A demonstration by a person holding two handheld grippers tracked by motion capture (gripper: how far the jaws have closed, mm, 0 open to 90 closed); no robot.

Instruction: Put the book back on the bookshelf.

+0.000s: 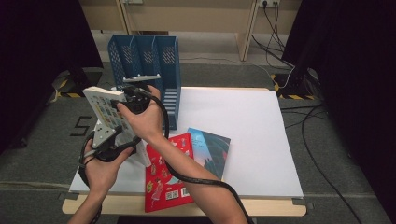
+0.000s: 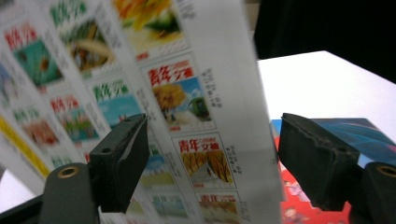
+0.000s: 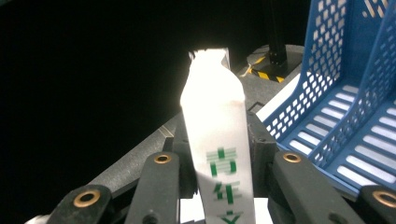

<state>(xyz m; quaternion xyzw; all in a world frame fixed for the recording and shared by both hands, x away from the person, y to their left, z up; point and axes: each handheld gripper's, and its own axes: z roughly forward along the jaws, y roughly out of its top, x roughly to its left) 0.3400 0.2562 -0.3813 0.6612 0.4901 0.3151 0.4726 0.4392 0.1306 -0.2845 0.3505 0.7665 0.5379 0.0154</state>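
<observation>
I have the white magazine [image 1: 106,108] lifted off the tabletop [image 1: 243,135] and tilted, just in front of the blue file rack [image 1: 148,70], because I judge it belongs upright in one of the rack's slots. My right gripper [image 3: 219,158] has its fingers clenched on the magazine's spine edge, so it carries the weight. My left gripper [image 2: 210,163] has its fingers released, one on each side of the cover without pressing; I judge it is there only to steady the pages. The red book [image 1: 166,177] and the blue-covered book [image 1: 212,149] lie flat on the tabletop, overlapping, awaiting their turn. The cover print is blurred and unreadable, my right hand hides the grip from above, and I cannot tell which slot I am lined up with.
</observation>
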